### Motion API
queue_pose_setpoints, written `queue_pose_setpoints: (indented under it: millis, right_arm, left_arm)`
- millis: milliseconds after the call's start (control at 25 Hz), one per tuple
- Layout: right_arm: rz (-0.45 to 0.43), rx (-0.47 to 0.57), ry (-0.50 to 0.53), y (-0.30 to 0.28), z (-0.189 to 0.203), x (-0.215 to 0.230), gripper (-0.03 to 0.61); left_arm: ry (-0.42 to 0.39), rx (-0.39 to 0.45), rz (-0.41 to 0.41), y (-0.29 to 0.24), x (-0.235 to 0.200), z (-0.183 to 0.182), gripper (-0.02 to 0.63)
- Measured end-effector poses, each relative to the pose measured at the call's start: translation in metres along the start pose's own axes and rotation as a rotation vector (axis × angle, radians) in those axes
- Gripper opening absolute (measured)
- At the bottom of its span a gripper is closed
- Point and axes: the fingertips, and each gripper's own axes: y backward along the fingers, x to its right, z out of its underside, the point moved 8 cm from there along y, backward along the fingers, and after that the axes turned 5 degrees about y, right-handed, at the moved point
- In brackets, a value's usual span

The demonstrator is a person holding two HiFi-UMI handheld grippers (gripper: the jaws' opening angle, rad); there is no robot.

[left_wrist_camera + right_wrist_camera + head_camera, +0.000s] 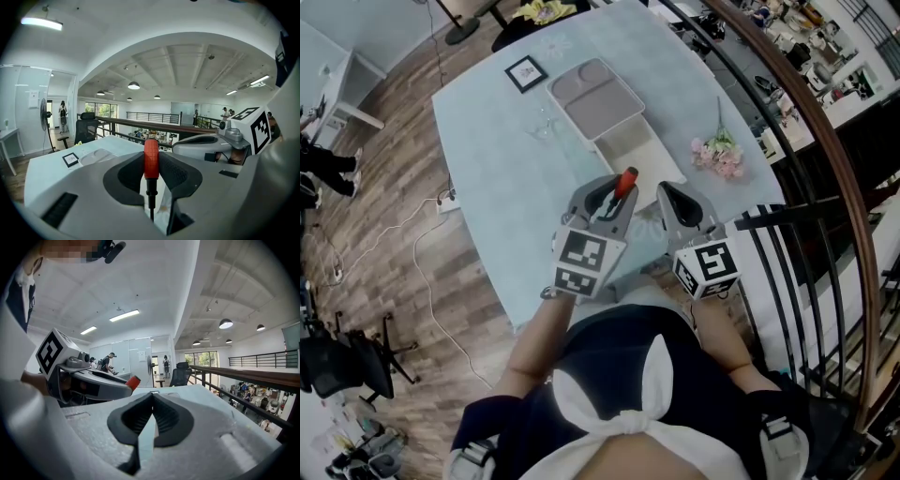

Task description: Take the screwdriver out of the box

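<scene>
Fingers, left gripper (619, 190): clamped on screwdriver (151, 159) handle.
Fingers, right gripper (151, 394): closed, empty.
Progress: screwdriver held clear of box (633, 150); removal apparently complete.

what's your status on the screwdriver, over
Left gripper shut on screwdriver, red handle up. Right gripper shut, empty. Box open on table ahead. Nothing in the way.

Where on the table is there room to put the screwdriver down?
Most room: the bare table left of the grey tray and the open box, nearer than the small framed picture. A narrow strip lies between box and pink flowers. Around tray and box it is crowded.
</scene>
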Motion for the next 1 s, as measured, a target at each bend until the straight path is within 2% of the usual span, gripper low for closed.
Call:
queue_pose_setpoints:
  millis: [400, 1000]
  right_arm:
    - [0.008, -0.012, 0.045, 0.003, -0.005, -0.023, -0.003]
    - [0.006, -0.013, 0.053, 0.014, -0.006, -0.038, -0.003]
  left_arm:
    - [-0.004, 0.009, 0.007, 0.020, -0.004, 0.007, 0.109]
    - [0.007, 0.023, 0.017, 0.034, 0.003, 0.010, 0.109]
